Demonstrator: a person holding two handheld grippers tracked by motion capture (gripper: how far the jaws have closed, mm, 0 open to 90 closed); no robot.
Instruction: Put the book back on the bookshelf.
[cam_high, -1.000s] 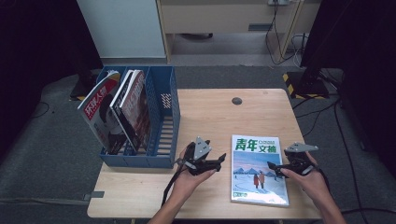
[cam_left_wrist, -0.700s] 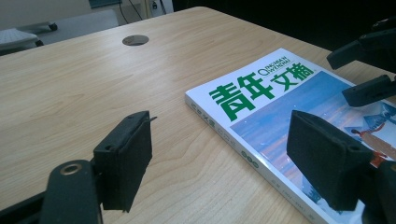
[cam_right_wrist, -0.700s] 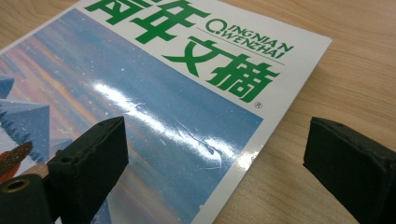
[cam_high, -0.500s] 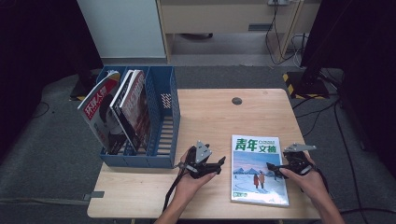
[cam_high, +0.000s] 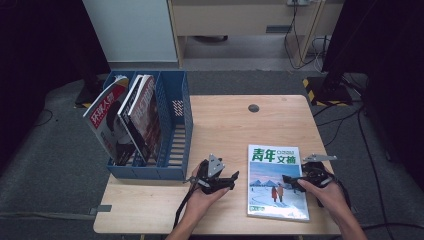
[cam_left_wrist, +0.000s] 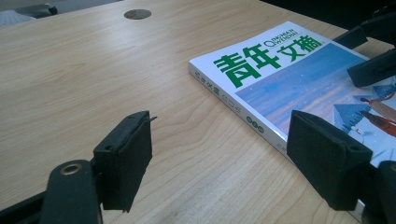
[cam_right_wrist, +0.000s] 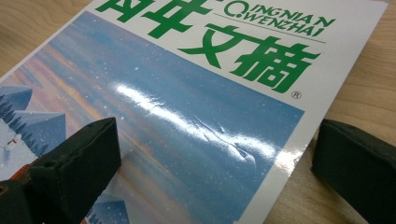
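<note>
- Glossy magazine (cam_high: 276, 182) lies flat on the table (cam_high: 230, 125), unmoved over the last second — not gripped yet.
- Left gripper (cam_high: 235, 181) gapes beside its spine; right gripper (cam_high: 287, 179) stands wide, straddling its right edge.

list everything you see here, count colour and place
magazine: 1, white cover with green title and a snowy blue picture, flat on the table's front right
file rack: 1, blue, on the table's left edge
magazines in rack: at least 2, red, white and black covers, leaning in the rack's left slots
table: 1, light wood
cable hole cover: 1, dark round, far middle of the table
cabinet: 1, pale, on the floor behind the table
left claw: 1, black, open, just left of the flat magazine
right claw: 1, black, open, over the flat magazine's right edge
hands: 2, at the front edge, one on each claw
</note>
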